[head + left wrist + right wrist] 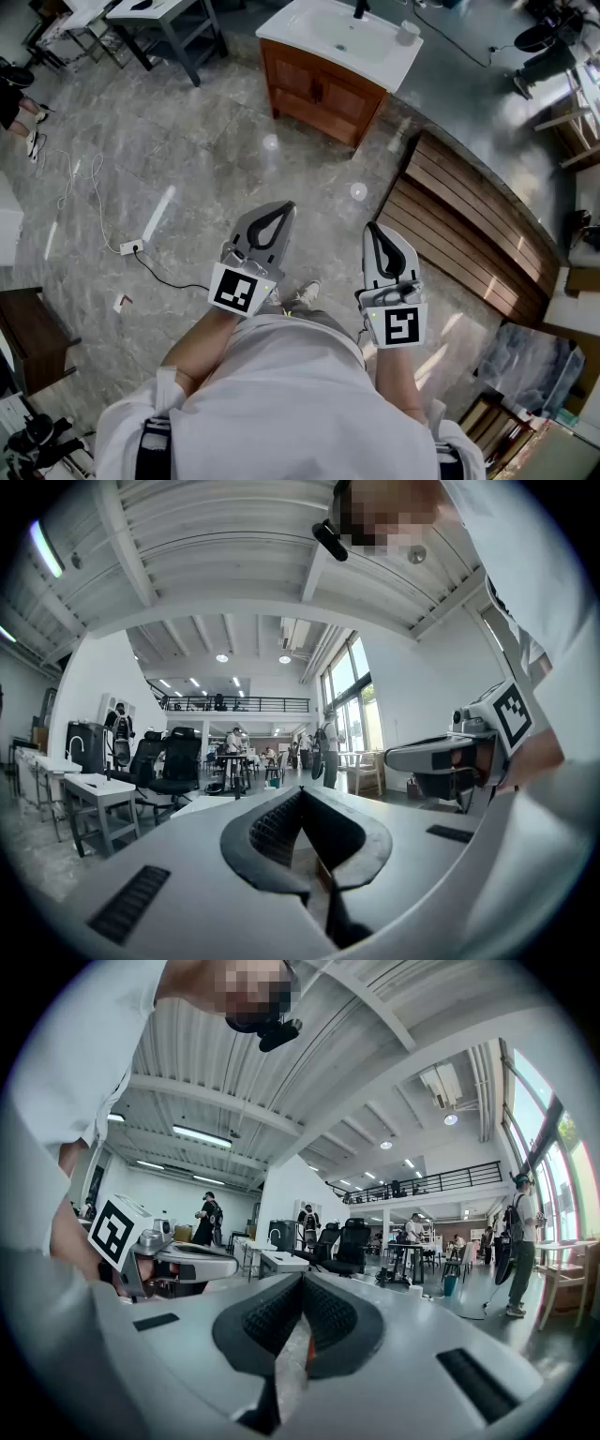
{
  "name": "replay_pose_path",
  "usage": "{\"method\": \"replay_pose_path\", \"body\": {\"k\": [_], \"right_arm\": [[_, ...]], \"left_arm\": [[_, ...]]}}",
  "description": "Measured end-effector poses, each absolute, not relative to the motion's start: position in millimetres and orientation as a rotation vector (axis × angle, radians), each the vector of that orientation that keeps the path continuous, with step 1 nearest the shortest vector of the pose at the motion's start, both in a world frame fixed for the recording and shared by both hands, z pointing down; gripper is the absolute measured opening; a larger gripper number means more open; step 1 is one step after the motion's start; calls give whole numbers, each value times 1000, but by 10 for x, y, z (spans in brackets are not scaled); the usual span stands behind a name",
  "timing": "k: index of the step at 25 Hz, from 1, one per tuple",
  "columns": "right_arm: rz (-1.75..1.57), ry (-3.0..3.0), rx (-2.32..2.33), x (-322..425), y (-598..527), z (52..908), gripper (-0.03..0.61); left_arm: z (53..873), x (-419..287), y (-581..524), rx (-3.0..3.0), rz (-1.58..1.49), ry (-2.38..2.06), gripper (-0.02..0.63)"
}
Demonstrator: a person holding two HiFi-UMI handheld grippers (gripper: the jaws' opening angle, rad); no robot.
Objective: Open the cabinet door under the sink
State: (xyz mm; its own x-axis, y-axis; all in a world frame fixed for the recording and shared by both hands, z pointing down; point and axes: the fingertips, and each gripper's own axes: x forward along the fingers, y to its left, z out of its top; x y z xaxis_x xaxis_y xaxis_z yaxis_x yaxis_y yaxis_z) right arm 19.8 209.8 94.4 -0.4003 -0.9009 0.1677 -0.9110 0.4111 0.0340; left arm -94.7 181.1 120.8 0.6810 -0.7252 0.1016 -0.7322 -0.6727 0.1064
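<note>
The wooden cabinet (322,92) stands far ahead at the top of the head view, under a white sink (342,33); its two doors look closed. Both grippers are held close to the person's body, well short of the cabinet. My left gripper (284,208) is shut with nothing in it, tips pointing towards the cabinet. My right gripper (372,228) is also shut and holds nothing. In the left gripper view the left gripper (302,794) has its jaws meeting at the tip. In the right gripper view the right gripper (302,1279) shows the same. Both of these views look up into the room, not at the cabinet.
A slatted wooden bench (469,225) runs along the right. A power strip (131,247) with a cable lies on the marble floor at the left. A grey desk (173,19) stands left of the sink. A tap (360,9) and a cup (407,33) sit on the basin.
</note>
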Motion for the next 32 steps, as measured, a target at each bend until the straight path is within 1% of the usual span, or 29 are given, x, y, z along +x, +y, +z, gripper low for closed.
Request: {"method": "replay_pose_path", "body": {"k": [7, 11, 14, 23, 29, 32], "right_arm": [[123, -2504, 1603, 283, 2072, 1066, 34], [204, -2532, 1580, 445, 2096, 1171, 34], [185, -2551, 1554, 545, 2046, 1206, 34], [161, -2554, 1488, 444, 1904, 1312, 34], [177, -2504, 1515, 765, 1826, 1426, 34], [204, -2474, 1518, 829, 1556, 1468, 34]], "left_arm": [[1278, -825, 1815, 2752, 84, -1196, 14], [1305, -736, 1816, 2748, 96, -1224, 15], [1274, -697, 1778, 2739, 91, -1266, 14], [1449, -868, 1572, 2678, 69, -1334, 14], [1654, -532, 1445, 2680, 64, -1273, 14], [1692, -471, 1136, 2675, 56, -1257, 14]]}}
